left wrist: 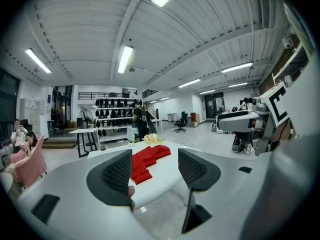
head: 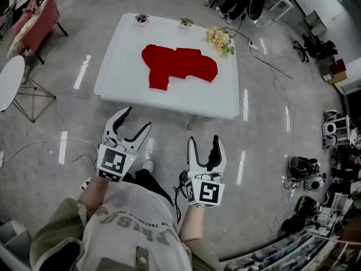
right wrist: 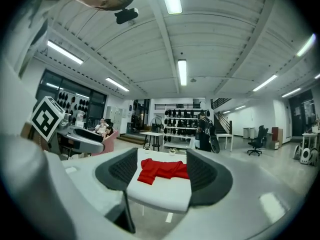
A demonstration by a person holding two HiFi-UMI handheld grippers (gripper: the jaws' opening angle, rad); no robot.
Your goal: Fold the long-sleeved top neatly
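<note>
The red long-sleeved top (head: 177, 65) lies spread out and partly bunched on the white table (head: 169, 97), well ahead of both grippers. My left gripper (head: 137, 118) hovers over the floor short of the table's near edge, jaws open and empty. My right gripper (head: 204, 141) is beside it, a little farther back, also open and empty. In the left gripper view the top (left wrist: 147, 160) shows in the distance between the open jaws of the gripper (left wrist: 154, 171). The right gripper view frames the top (right wrist: 162, 170) the same way, with that gripper (right wrist: 162, 176) open.
A bunch of flowers (head: 220, 40) and two small potted plants (head: 141, 19) (head: 186, 22) stand along the table's far edge. A pink chair (head: 36, 21) and a round white side table (head: 10, 75) are at the left. Cables and equipment (head: 304, 168) crowd the floor at the right.
</note>
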